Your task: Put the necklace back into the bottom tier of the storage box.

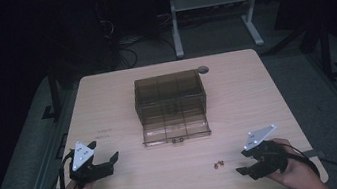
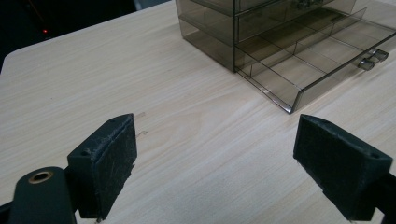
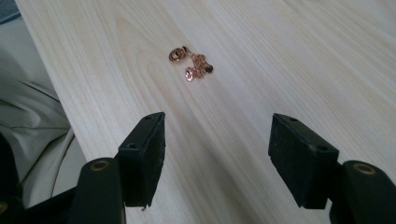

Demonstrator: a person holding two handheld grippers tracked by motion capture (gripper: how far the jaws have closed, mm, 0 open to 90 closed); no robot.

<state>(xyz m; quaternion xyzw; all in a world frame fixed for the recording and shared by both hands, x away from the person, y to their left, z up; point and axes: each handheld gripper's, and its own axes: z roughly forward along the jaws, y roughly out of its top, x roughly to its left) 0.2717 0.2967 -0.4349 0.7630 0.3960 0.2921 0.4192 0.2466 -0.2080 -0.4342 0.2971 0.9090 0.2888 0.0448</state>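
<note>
With the right hand-held gripper (image 3: 217, 158) held released just short of the jewellery (image 3: 191, 62) on the table (image 1: 134, 180), and the left hand-held gripper (image 2: 215, 163) likewise released near the drawer (image 1: 175, 126), the tiny, flat-lying pieces could be pinched badly and skid away.

The setting looked like a lab or test room, not a home. A pale wood-grain table (image 1: 106, 98) stood on grey carpet in a dark room. Behind it was a white-framed desk (image 1: 180, 17), with loose cables (image 1: 121, 43) on the floor beside it. Black stand legs (image 1: 324, 51) stood at either side of the table. A person worked with 2 handheld grippers carrying cameras.
</note>
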